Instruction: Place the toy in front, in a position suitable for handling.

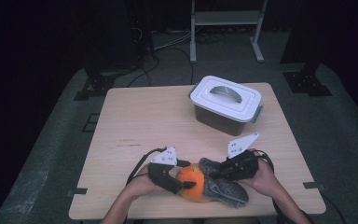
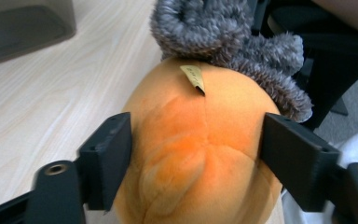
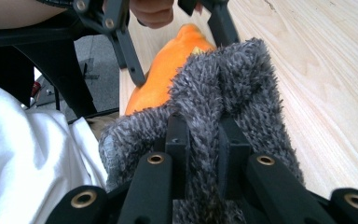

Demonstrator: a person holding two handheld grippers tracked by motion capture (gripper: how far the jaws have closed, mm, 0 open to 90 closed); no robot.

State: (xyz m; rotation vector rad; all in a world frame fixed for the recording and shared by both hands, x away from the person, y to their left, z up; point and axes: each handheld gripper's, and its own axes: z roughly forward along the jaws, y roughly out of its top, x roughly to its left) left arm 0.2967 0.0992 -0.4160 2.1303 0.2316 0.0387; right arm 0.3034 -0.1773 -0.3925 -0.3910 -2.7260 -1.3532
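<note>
Nearest the camera, one orange plush toy (image 1: 193,184) lies at the table's (image 1: 135,121) front edge, one grey fuzzy sock (image 1: 223,186) pulled only partway over its right end. Left gripper (image 1: 182,176) straddles the plush, its jaws against both flanks; right gripper (image 3: 204,140) is pinched tight on the sock's fabric. Most of the plush looks uncovered, so much pulling remains. Beyond the plush stands one lidded grey storage box (image 1: 225,105).

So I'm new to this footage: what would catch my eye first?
The orange plush ball at the table's near edge, half inside a grey fuzzy sock. The left gripper straddles the ball, while the right gripper is pinched shut on the sock's fabric. Farther back stands a white-lidded box.
</note>
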